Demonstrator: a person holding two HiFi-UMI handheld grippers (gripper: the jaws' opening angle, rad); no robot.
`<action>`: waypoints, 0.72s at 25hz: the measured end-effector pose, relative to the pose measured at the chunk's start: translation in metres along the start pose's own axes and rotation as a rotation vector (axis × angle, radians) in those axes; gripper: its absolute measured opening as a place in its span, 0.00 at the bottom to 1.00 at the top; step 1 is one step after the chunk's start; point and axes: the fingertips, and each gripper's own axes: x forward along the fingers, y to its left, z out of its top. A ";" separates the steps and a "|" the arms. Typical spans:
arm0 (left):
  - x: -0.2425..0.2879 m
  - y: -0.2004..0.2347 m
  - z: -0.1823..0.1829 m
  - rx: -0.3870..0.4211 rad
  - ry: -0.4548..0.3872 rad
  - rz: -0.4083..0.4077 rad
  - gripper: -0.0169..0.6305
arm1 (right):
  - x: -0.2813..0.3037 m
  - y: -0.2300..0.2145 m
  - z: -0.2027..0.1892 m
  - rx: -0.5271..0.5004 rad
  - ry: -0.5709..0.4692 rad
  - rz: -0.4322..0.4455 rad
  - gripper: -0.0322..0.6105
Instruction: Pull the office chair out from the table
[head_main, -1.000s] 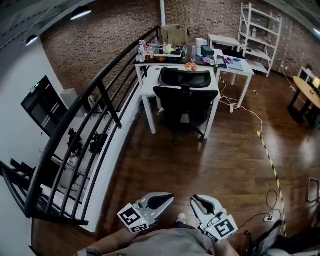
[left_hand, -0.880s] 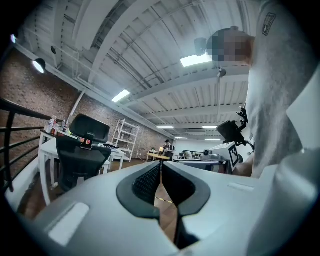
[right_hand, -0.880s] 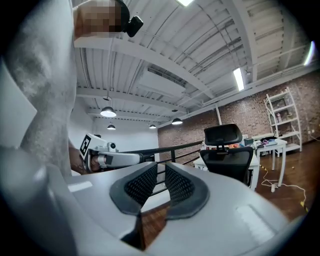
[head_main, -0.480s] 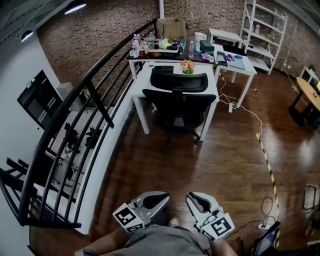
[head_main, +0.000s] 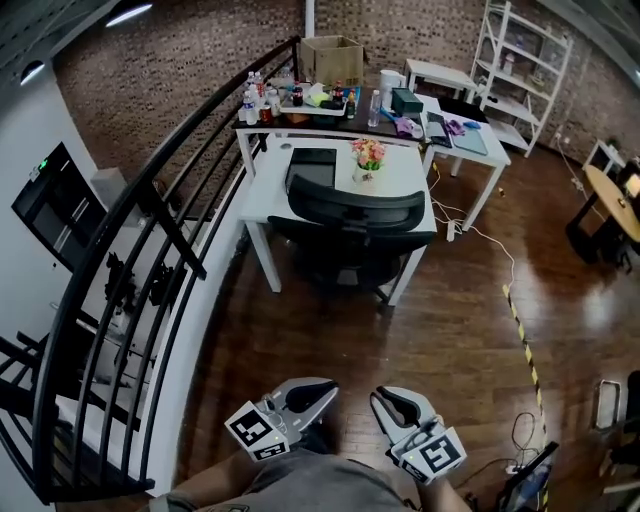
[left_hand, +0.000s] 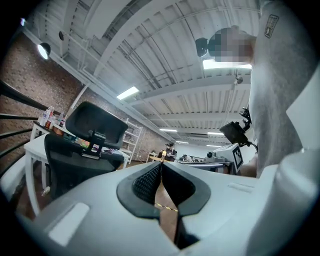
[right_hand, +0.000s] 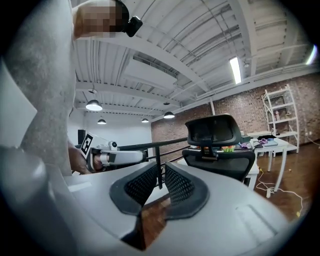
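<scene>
1. The left tool (head_main: 331, 389) is held low in front of the person. Its jaws are closed, with the tips touching, and it has hold of nothing.
2. The right tool (head_main: 379, 399) is just beside the left one, on its right. Its jaws stand a narrow gap apart, and nothing is between them.
3. The office chair (head_main: 352, 225) stands straight ahead of both tools and well apart from them, across bare wooden floor (head_main: 450, 340). Neither tool touches it.
4. The chair's back faces the tools, and its seat is tucked under the white table (head_main: 268, 190) beyond it.
5. A black railing (head_main: 150, 200) runs ahead on the left tool's outer side.
6. A small pot of flowers (head_main: 366, 158) sits on the table beyond the chair's headrest.
</scene>
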 end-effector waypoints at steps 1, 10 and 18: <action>0.003 0.016 0.006 0.001 0.000 -0.006 0.05 | 0.013 -0.008 0.001 -0.006 0.012 -0.004 0.11; 0.029 0.123 0.044 0.023 0.022 -0.064 0.05 | 0.100 -0.068 0.028 0.008 0.002 -0.073 0.11; 0.060 0.180 0.060 0.036 0.018 -0.066 0.05 | 0.139 -0.126 0.038 0.002 -0.006 -0.110 0.11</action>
